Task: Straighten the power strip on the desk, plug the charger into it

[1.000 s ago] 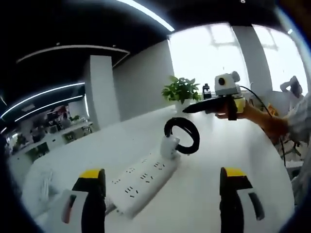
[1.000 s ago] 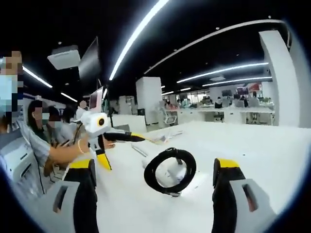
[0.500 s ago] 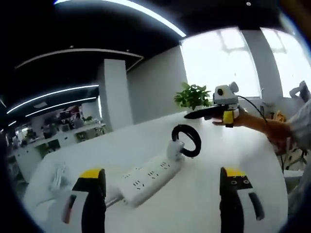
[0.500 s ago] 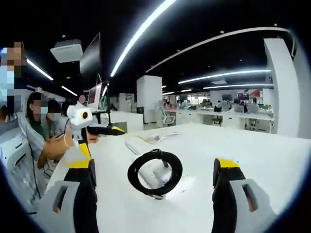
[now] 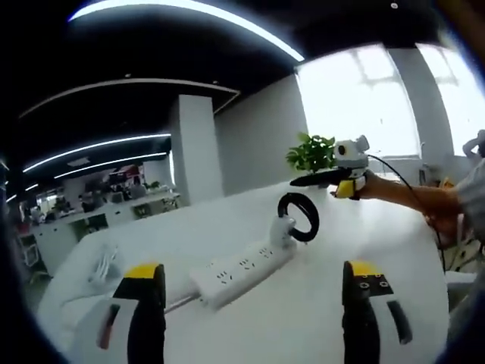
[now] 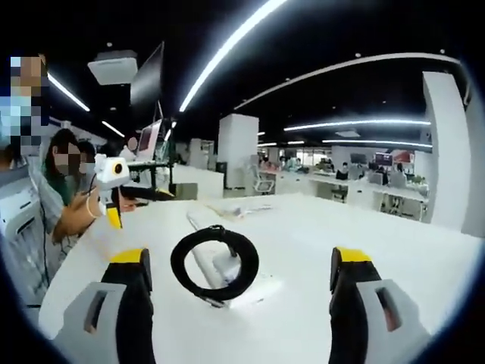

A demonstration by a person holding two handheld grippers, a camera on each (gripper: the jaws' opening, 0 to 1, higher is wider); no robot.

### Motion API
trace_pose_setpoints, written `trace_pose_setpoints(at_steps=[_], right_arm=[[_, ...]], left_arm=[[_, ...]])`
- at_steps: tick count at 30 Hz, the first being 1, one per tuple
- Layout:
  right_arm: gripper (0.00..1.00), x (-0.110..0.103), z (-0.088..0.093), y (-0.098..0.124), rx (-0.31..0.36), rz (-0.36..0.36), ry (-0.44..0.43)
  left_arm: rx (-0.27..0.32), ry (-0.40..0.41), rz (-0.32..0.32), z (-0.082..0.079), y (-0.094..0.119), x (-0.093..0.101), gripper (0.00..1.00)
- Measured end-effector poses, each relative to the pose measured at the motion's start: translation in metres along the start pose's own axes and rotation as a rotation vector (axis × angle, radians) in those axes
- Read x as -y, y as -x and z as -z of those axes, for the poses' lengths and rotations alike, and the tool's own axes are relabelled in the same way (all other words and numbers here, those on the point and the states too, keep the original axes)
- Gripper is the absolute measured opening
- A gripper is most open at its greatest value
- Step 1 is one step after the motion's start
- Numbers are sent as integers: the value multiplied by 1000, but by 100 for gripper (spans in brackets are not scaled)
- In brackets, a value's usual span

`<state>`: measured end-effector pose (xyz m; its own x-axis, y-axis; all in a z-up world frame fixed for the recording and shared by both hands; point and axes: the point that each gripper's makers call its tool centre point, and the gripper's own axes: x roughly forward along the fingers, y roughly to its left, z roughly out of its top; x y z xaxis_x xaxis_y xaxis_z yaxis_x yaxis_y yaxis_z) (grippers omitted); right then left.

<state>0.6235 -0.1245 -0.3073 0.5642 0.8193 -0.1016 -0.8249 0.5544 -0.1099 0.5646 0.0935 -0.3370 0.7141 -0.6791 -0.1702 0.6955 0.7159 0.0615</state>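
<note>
Both pulled back — power strip [image 5: 241, 271] and charger [image 5: 283, 231] with its black cable loop [image 6: 214, 265] now smaller, farther off on the white desk [image 5: 303, 318]. Left gripper [image 5: 254, 318] and right gripper [image 6: 236, 311] wide apart, holding nothing. Plugged in already — likely finished.

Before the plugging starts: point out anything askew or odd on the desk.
The power strip lies diagonally across the white desk rather than square to its edge. The charger stands at its far end, unplugged, its black cable coiled upright. No spills or damage visible.

Glossy white plastic power strip [image 5: 242, 271], smooth desk [image 5: 303, 318]
</note>
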Motion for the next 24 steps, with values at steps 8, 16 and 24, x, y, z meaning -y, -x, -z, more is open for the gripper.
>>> trace_pose_setpoints(at_steps=[8,16,24], right_arm=[[93,11,3,-5,7,-17,11],[85,12,15,-15,-76,-49,101],[69,3,24,-21,-124,-104,150]], left_arm=[[13,-1,-26,3,7,0,98],[20,9,-19,4,10,3,98],[35,22,-22,4,11,3,97]])
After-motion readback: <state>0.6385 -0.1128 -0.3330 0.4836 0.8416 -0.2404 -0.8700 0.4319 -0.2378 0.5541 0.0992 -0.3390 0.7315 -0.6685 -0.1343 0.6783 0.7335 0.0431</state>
